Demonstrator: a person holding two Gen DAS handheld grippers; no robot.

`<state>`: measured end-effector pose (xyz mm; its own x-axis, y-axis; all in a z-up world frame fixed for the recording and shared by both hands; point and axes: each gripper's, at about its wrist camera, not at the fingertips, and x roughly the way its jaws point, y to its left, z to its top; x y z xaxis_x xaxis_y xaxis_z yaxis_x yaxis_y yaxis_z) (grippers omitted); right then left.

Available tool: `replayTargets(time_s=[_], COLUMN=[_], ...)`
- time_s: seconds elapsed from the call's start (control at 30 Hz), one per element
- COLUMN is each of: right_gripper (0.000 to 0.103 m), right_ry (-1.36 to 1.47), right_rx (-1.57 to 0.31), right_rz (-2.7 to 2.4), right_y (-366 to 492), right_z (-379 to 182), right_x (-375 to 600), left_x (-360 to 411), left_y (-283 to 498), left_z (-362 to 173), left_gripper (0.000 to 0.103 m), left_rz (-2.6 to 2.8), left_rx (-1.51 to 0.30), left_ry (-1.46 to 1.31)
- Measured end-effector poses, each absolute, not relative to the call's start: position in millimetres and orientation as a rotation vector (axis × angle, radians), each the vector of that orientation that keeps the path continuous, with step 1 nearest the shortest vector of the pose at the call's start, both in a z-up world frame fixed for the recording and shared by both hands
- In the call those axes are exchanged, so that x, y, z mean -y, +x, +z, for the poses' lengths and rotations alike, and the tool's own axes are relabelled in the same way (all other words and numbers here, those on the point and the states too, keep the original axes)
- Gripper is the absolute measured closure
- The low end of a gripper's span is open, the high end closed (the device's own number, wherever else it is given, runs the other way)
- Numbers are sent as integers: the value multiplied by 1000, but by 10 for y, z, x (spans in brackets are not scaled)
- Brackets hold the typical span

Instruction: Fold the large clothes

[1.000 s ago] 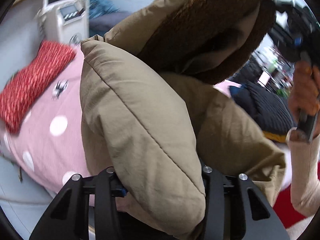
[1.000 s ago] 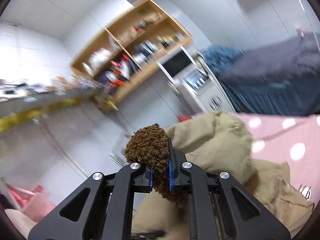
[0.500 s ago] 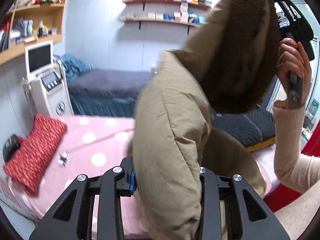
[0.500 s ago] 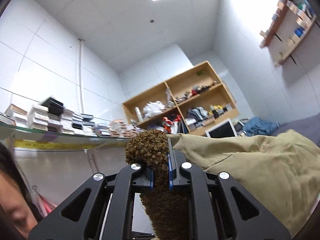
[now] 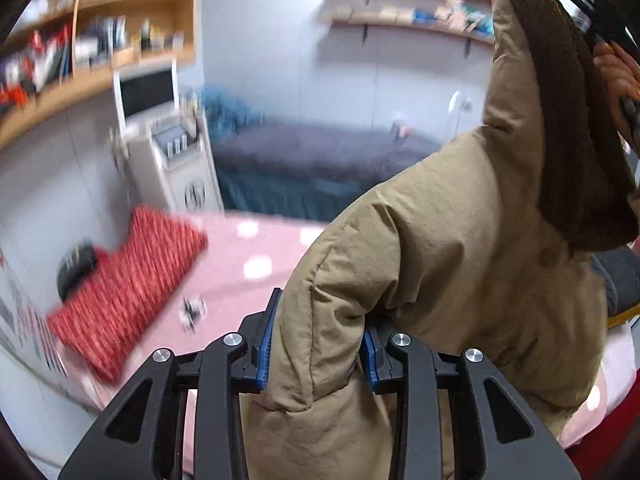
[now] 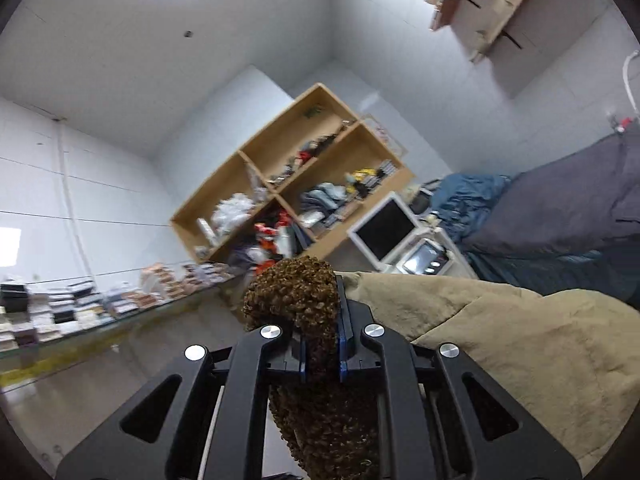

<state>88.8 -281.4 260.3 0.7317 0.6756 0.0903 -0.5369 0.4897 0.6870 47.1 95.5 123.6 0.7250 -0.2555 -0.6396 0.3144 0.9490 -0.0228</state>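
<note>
A tan padded coat [image 5: 460,240] with brown fleece lining [image 5: 572,128] hangs in the air above the pink dotted bed [image 5: 256,252]. My left gripper [image 5: 318,350] is shut on a thick padded fold of it, blue pads pressing both sides. At the top right of the left wrist view a person's hand [image 5: 616,68] holds up the fleece edge with the other gripper. In the right wrist view my right gripper [image 6: 322,344] is shut on that brown fleece edge [image 6: 296,292]. The tan shell [image 6: 500,340] drapes away to its right.
A red knit cloth [image 5: 132,288] and a small black object [image 5: 76,268] lie at the pink bed's left. Behind stand a white machine with a screen [image 5: 172,148], a grey-covered bed [image 5: 320,152], a wooden shelf unit [image 6: 304,184] and wall shelves.
Both grippers have risen and carried the coat up off the pink bed. The right one lifted the fleece edge high, and the left grip narrowed on the padded fold.
</note>
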Motion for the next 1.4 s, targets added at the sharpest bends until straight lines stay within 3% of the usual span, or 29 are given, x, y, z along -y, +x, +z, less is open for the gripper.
replayTargets(time_s=[0.07,0.17,0.2,0.23,0.27,0.3,0.33,0.37,0.53,0.73,1.03,1.4], right_gripper=[88,77,68,57,52,40,31,29,28,19,17,17], right_ry=[709,696,697,687,676,687,704,720,634,502,517,369], right_rx=[-312,-509,-584,-693,-777,-815,-834,-855,-930,-882,-790,-710], right_rz=[619,411,353,289,251,250,248,231,174,229,156,29], right_y=[1263,1710,1832,1974,2058,2072,2052,2004,1684,1012,-245,-945], right_z=[2107,1318,1052,688,342,64,-144,-370,-974,-769,-787,-749], right_x=[2731,2659,2644,2612,2583,2564,2558,2559,2501,2406,2706,2641], left_x=[-988,-1019,-1000,-966,-926,-900,-867,-848,-974,-1219,-1480,-1289], left_y=[738,909,946,957,965,980,1014,1046,1121,864,471,166], left_z=[838,311,202,85,-20,-91,-202,-310,-601,-540,-474,-504], left_gripper=[67,42,29,23,11,8,8,8,6,6,6,6], left_rz=[-309,-239,-207,-191,-171,-154,-140,-142,-114,-93,-6,-75], left_rx=[-786,-818,-807,-781,-761,-760,-773,-792,-844,-845,-872,-912], left_ry=[32,15,33,46,65,81,107,126,151,111,49,115])
